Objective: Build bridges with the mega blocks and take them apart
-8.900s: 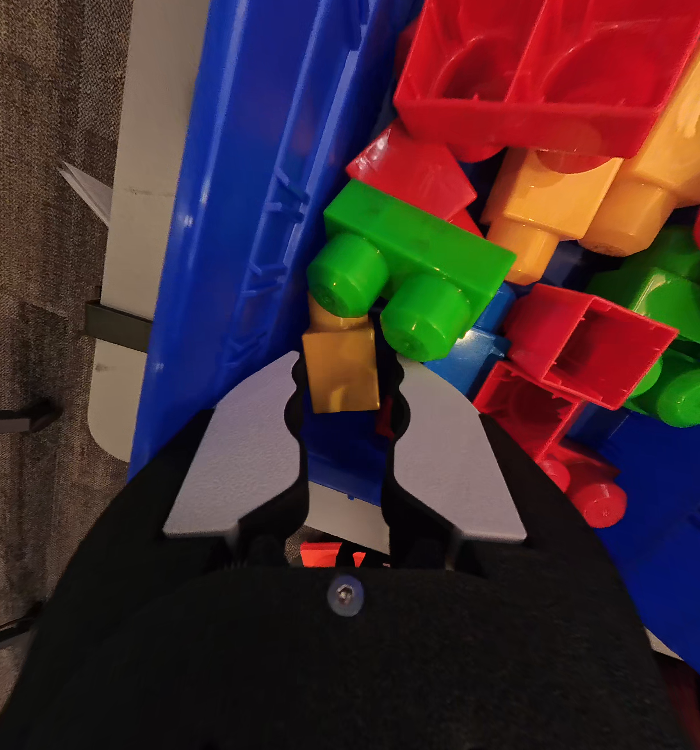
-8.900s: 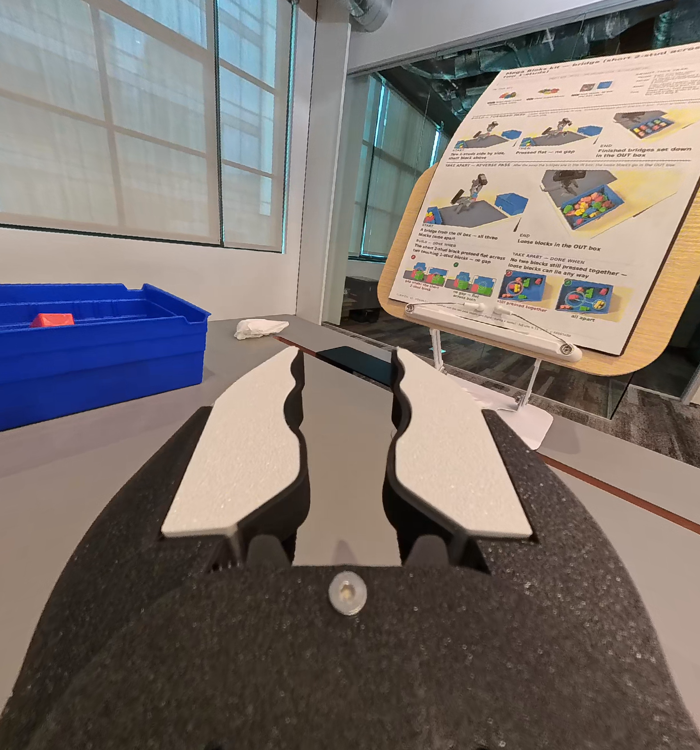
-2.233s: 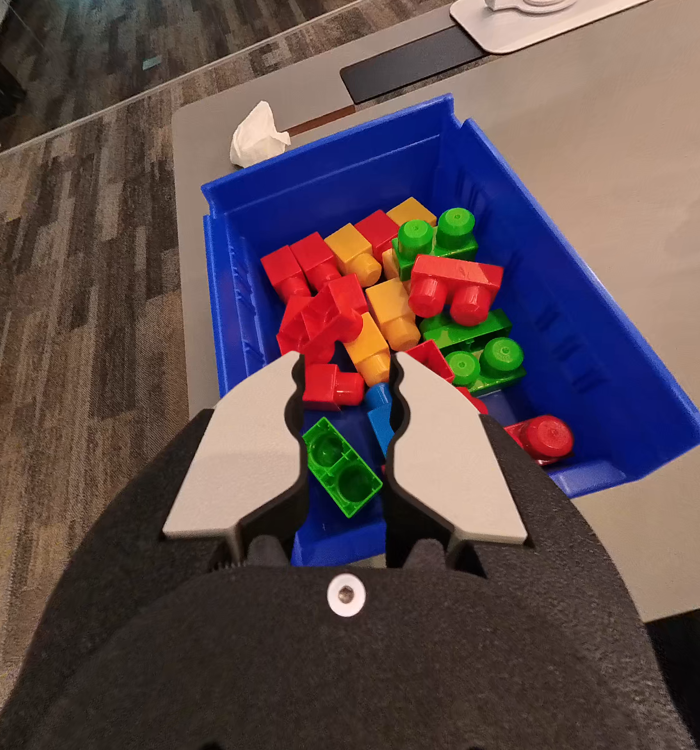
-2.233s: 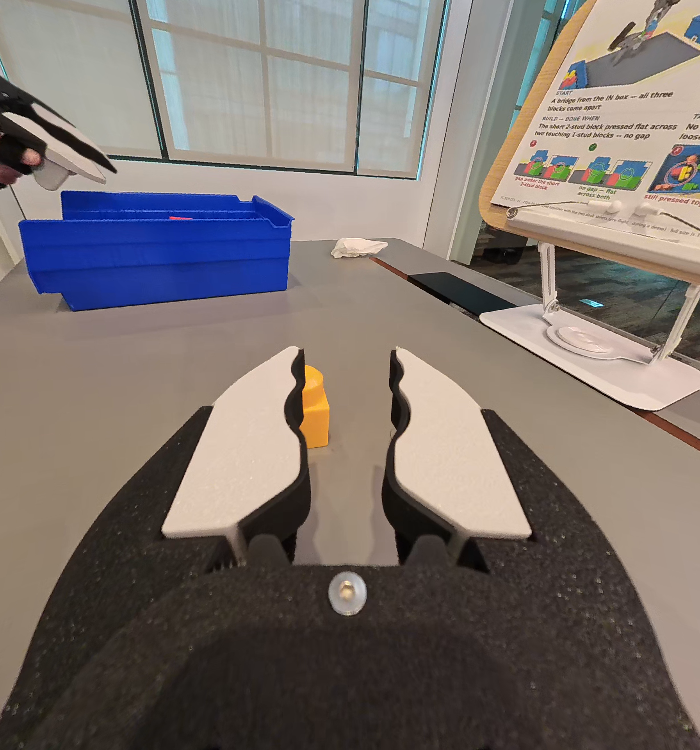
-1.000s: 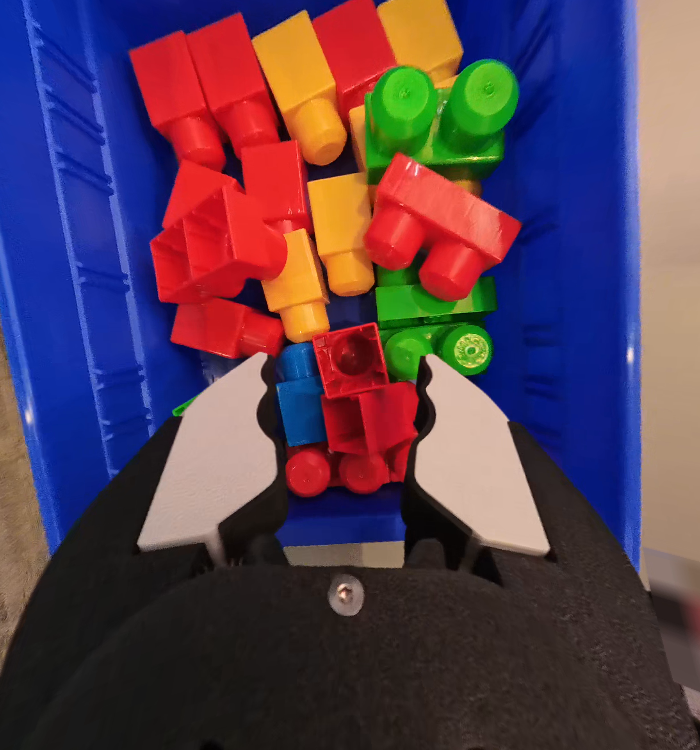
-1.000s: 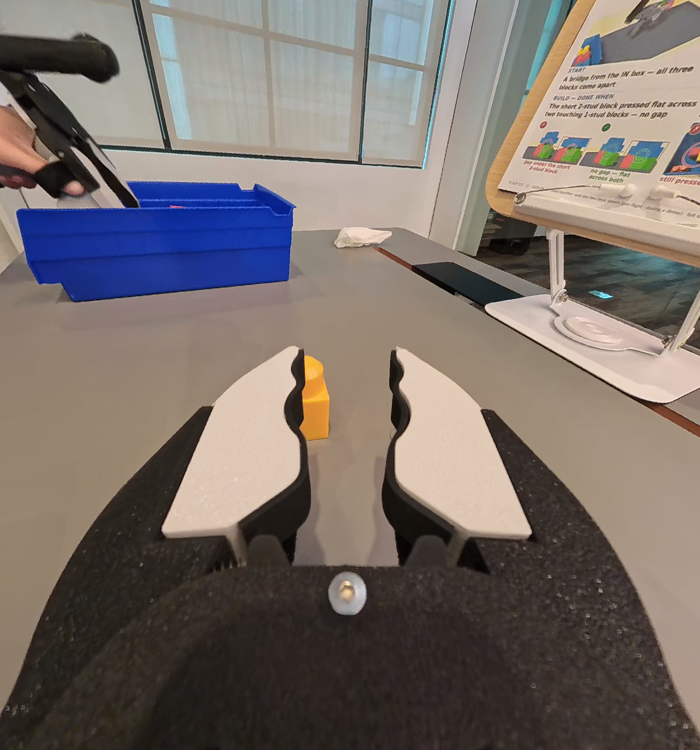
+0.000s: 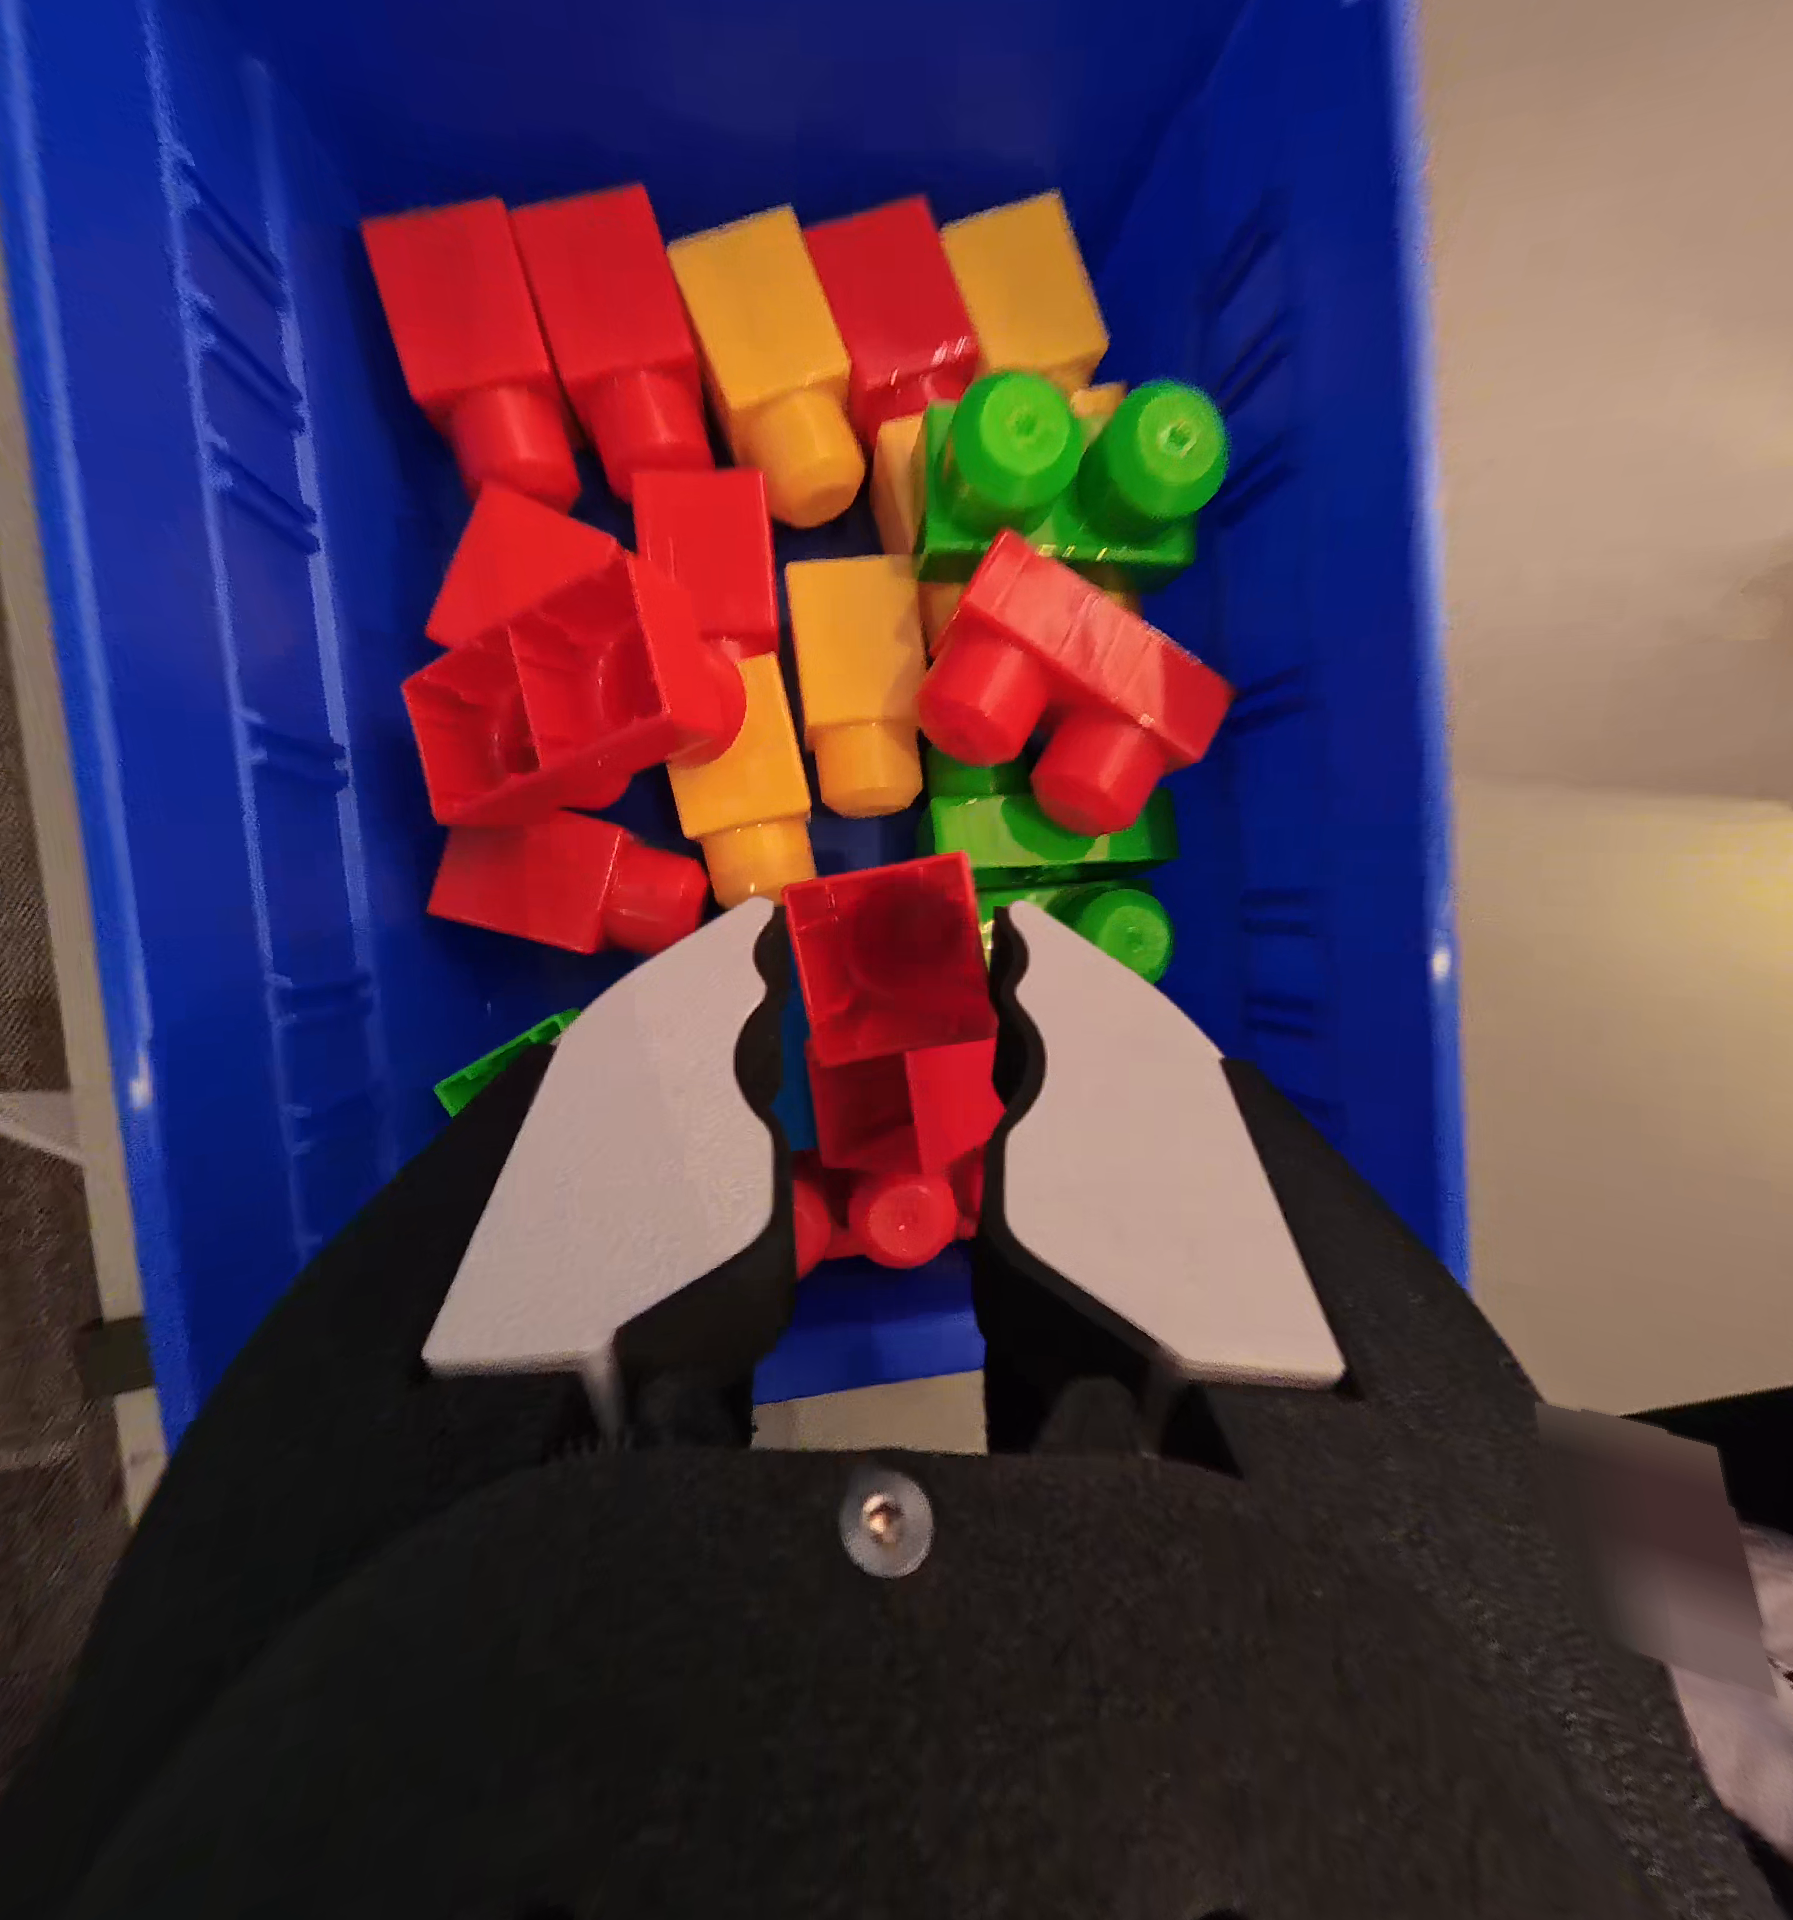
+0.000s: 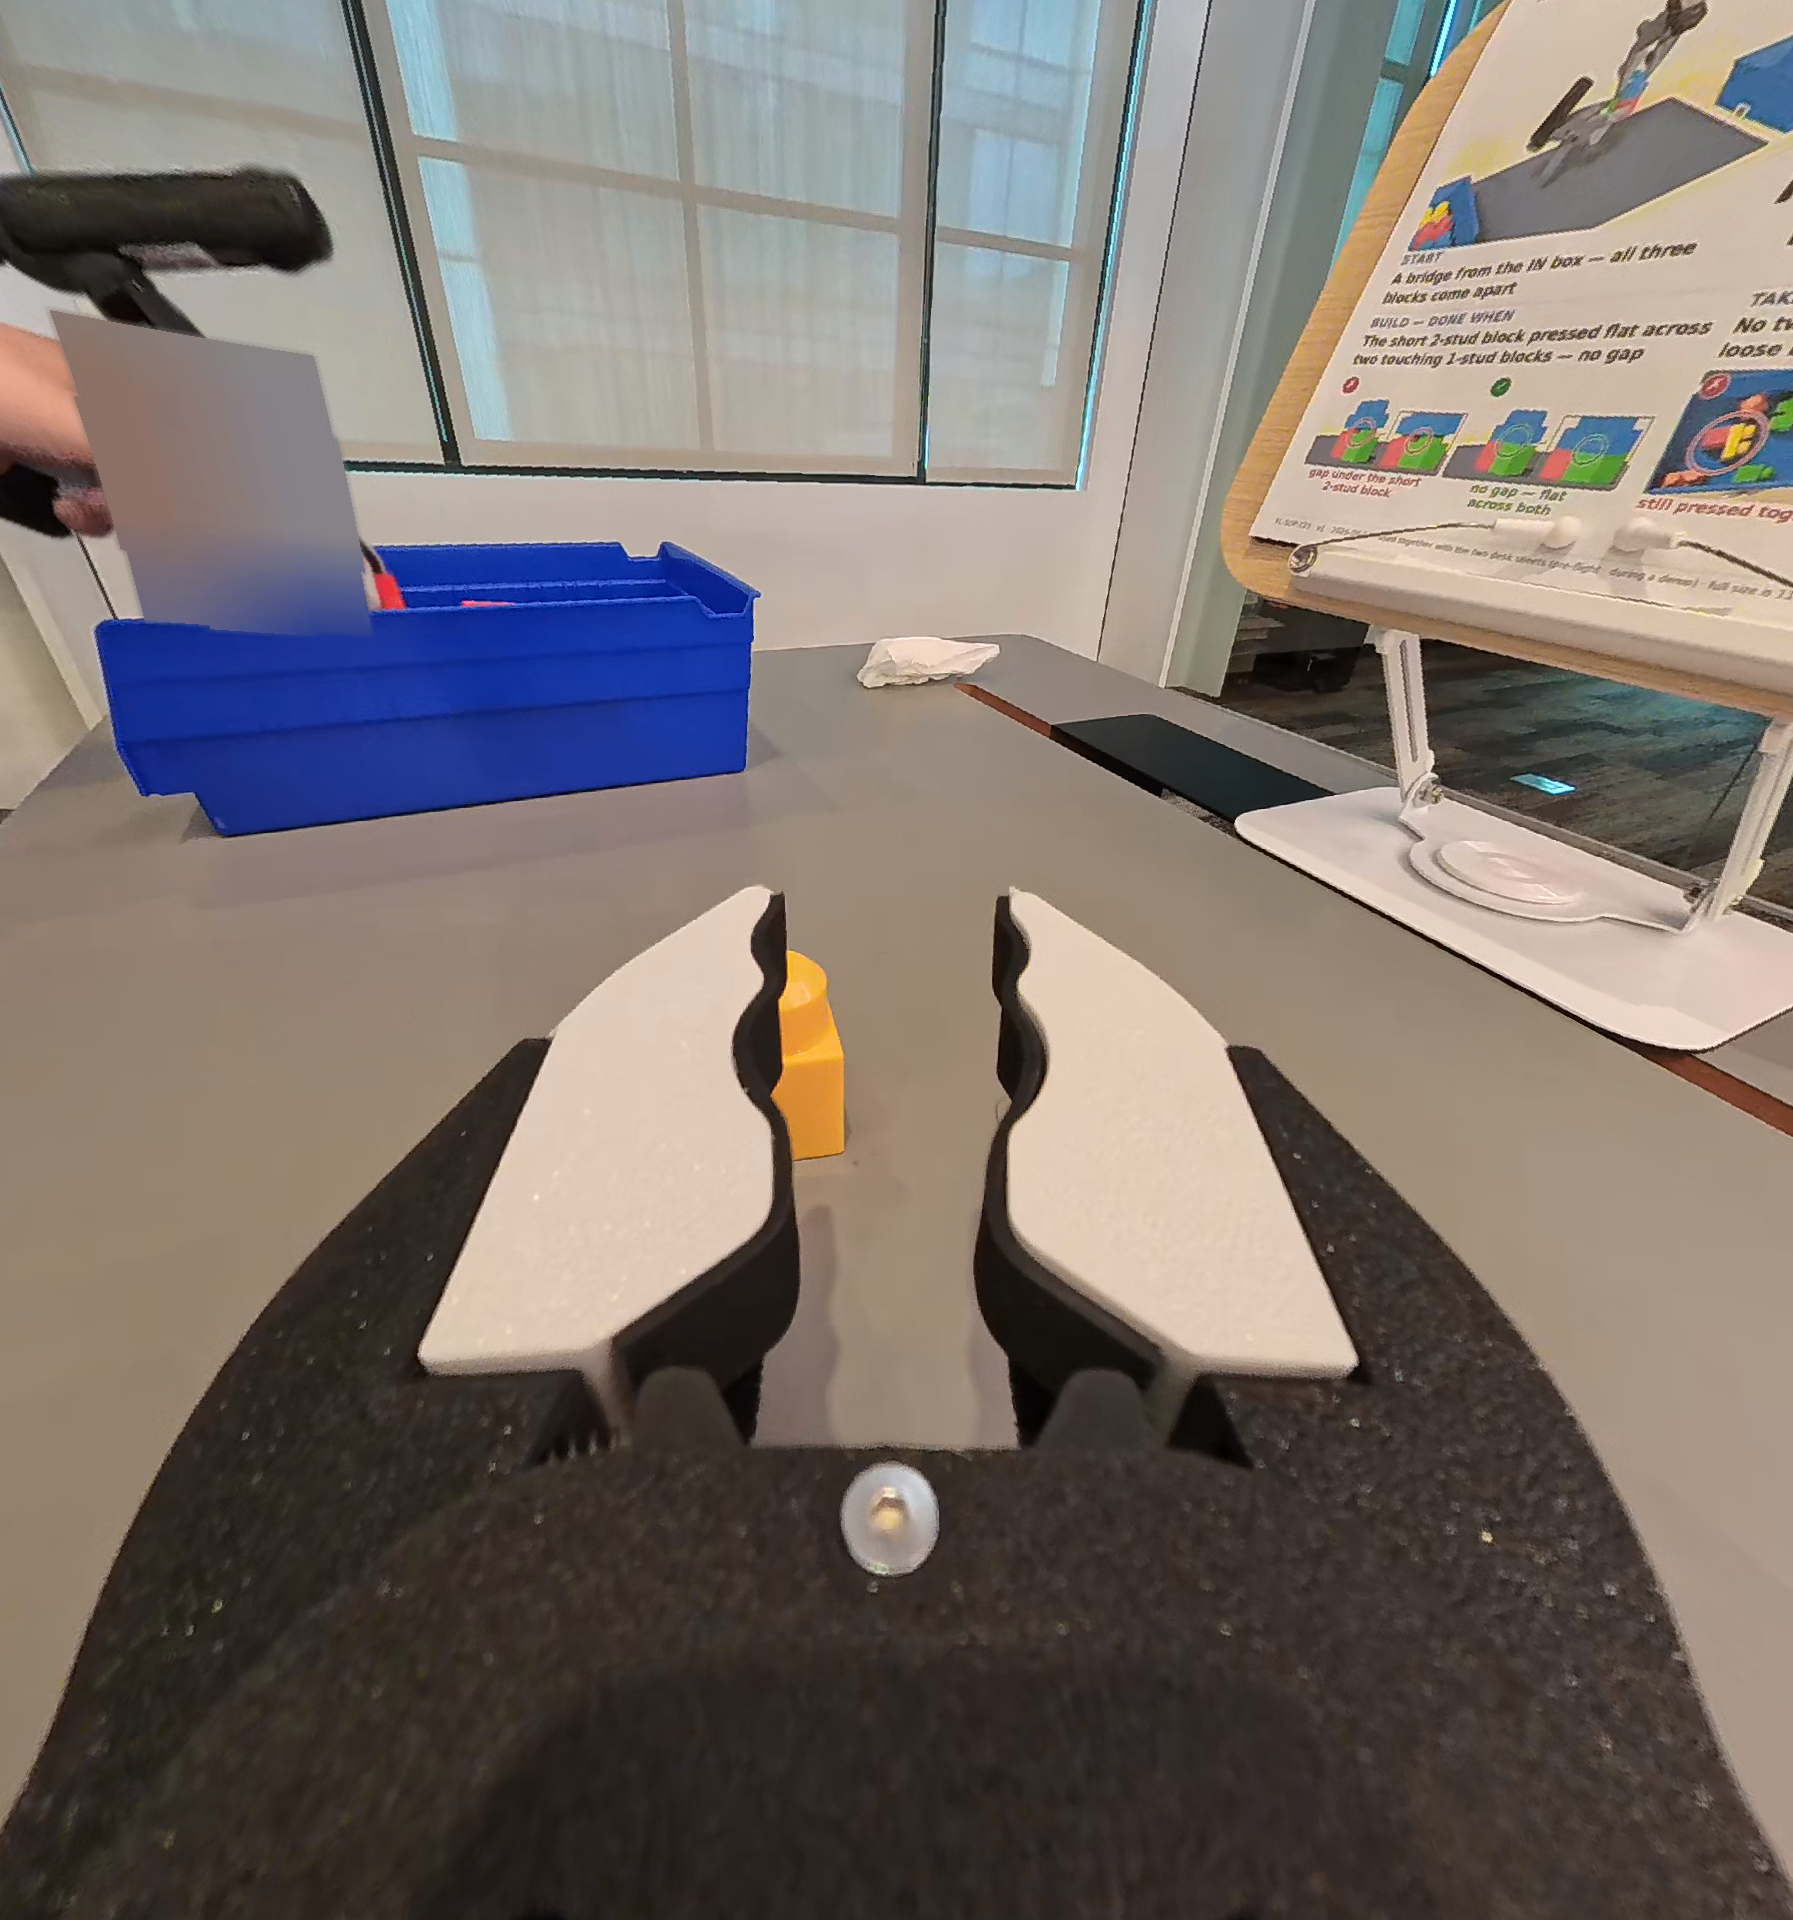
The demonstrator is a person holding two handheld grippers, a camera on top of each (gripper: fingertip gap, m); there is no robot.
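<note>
While your left gripper (image 7: 887,961) pinches a red single-stud block (image 7: 884,951) between its fingertips over the blue bin (image 7: 196,727), loose blocks lie beyond. Your right gripper (image 8: 887,940) hangs open and empty, the yellow block (image 8: 811,1060) standing on the table (image 8: 352,987) just beside its left finger.

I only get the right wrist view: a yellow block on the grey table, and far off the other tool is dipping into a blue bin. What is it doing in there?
Observer: The left gripper looks closed on a red one-stud block, with the block's hollow underside facing the camera.
Visitor: Is that bin nearly empty?
Observer: No. The blue bin holds a jumble of red, yellow and green blocks.
Visitor: Any wider pieces for a bridge top?
Observer: Yes, a red two-stud block lies tilted on top of the heap.
</note>
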